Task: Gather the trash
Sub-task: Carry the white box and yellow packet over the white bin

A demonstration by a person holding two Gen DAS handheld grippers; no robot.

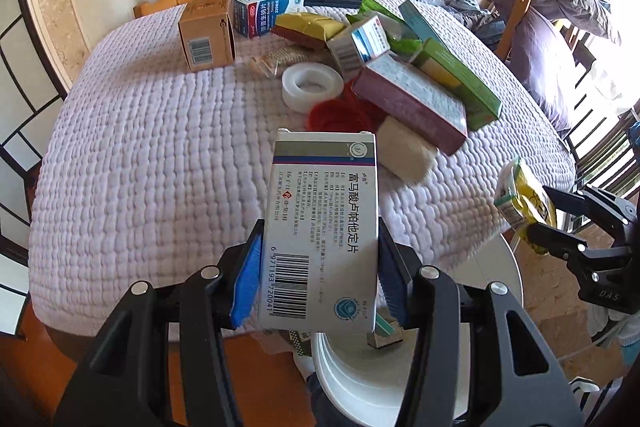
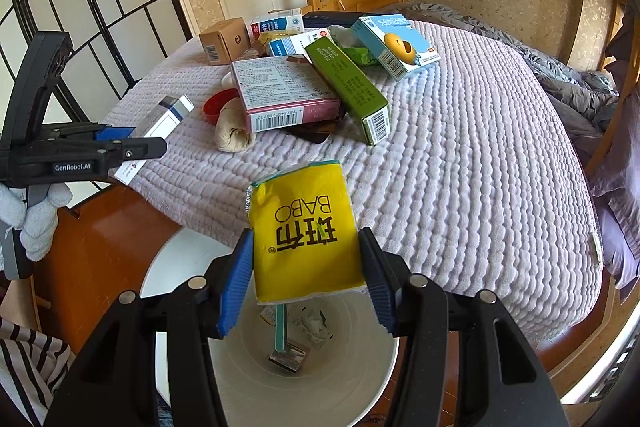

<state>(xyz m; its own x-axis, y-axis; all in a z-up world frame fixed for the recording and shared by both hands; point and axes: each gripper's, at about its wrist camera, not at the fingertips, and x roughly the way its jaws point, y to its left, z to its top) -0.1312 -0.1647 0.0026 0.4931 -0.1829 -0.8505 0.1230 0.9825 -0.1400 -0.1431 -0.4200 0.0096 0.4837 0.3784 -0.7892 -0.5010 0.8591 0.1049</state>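
Note:
My left gripper (image 1: 320, 267) is shut on a white medicine box (image 1: 324, 227) with a barcode, held above the white trash bin (image 1: 344, 379). My right gripper (image 2: 306, 267) is shut on a yellow tissue pack (image 2: 304, 231), held over the same bin (image 2: 360, 387), which holds a few scraps. In the right wrist view the left gripper (image 2: 132, 143) shows at the left with its box (image 2: 160, 131). In the left wrist view the right gripper (image 1: 540, 219) shows at the right with the yellow pack (image 1: 520, 199).
A round table with a lilac quilted cover (image 1: 140, 155) carries several boxes: brown (image 1: 206, 35), maroon (image 1: 408, 103), green (image 1: 460, 83), blue-white (image 2: 396, 45). A tape roll (image 1: 312, 85), red lid (image 1: 336, 115) and beige wad (image 2: 232, 131) lie there too. A folding screen (image 2: 80, 7) stands left.

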